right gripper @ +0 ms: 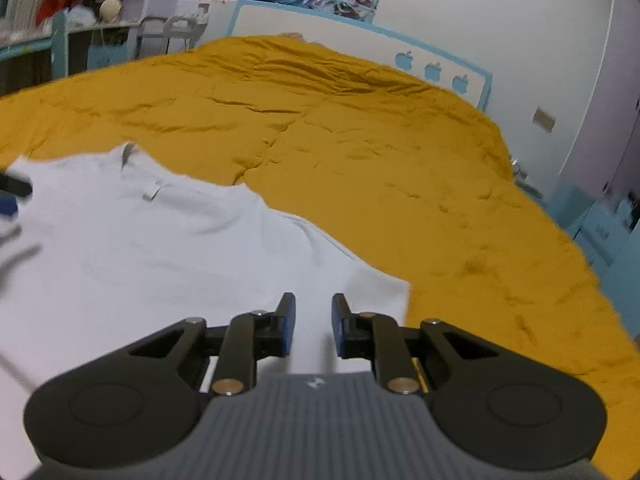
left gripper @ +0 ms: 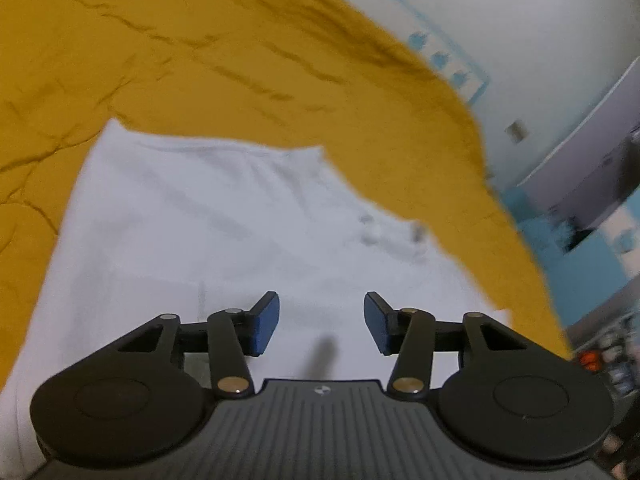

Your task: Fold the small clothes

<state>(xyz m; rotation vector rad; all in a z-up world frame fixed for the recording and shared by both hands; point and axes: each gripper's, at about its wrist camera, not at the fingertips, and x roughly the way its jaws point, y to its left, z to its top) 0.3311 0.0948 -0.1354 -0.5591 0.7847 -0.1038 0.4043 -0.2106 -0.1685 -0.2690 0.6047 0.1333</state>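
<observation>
A white T-shirt (left gripper: 208, 224) lies spread flat on a mustard-yellow bed cover (left gripper: 200, 60). My left gripper (left gripper: 321, 322) is open and empty, hovering over the shirt's near part. In the right wrist view the same shirt (right gripper: 140, 240) shows its collar and neck label (right gripper: 152, 192) at the far side. My right gripper (right gripper: 313, 328) is open with a narrower gap, empty, above the shirt close to its right edge. The other gripper's tip (right gripper: 10, 196) shows at the left edge of that view.
The yellow cover (right gripper: 380, 152) stretches far and right of the shirt. A white-and-blue headboard (right gripper: 400, 52) and wall stand behind. Shelves with clutter (right gripper: 92, 12) are at the far left, blue furniture (right gripper: 592, 232) to the right of the bed.
</observation>
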